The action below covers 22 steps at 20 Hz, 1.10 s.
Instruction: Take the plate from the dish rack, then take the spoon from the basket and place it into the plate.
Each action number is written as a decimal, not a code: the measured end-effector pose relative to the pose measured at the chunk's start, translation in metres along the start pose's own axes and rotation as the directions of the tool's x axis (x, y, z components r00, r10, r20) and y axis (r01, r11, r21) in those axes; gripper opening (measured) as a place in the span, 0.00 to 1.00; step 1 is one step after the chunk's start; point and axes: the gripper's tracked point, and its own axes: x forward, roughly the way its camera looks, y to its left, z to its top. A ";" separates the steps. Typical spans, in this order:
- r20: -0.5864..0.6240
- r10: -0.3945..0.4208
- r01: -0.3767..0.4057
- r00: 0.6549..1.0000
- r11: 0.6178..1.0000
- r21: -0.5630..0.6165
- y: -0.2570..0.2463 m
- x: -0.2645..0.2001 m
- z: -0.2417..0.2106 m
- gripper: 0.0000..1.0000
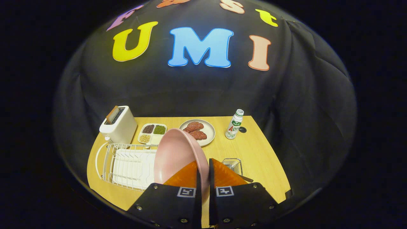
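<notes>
**Pink plate gripped on edge above the table**

A wooden table [260,149] spreads out beyond the gripper [203,171]. Ahead to its left lies a white wire dish rack [127,165]. The pink plate [178,156] stands tilted on edge, its rim pinched between the two closed fingers, lifted just ahead of them. A small wire basket [232,164] sits just right of the fingers, with a dark spoon handle [245,178] poking out.
</notes>
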 end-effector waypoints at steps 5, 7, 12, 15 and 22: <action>0.017 0.103 -0.103 0.995 0.994 0.033 -0.044 -0.027 -0.028 0.09; 0.007 0.136 -0.136 0.991 0.988 0.069 -0.062 -0.031 -0.044 0.09; -0.026 0.230 -0.224 0.973 0.963 0.150 -0.095 -0.038 -0.090 0.09; -0.053 0.291 -0.273 0.955 0.937 0.216 -0.100 -0.030 -0.122 0.09; -0.156 0.478 -0.391 0.864 0.834 0.388 -0.085 0.009 -0.212 0.09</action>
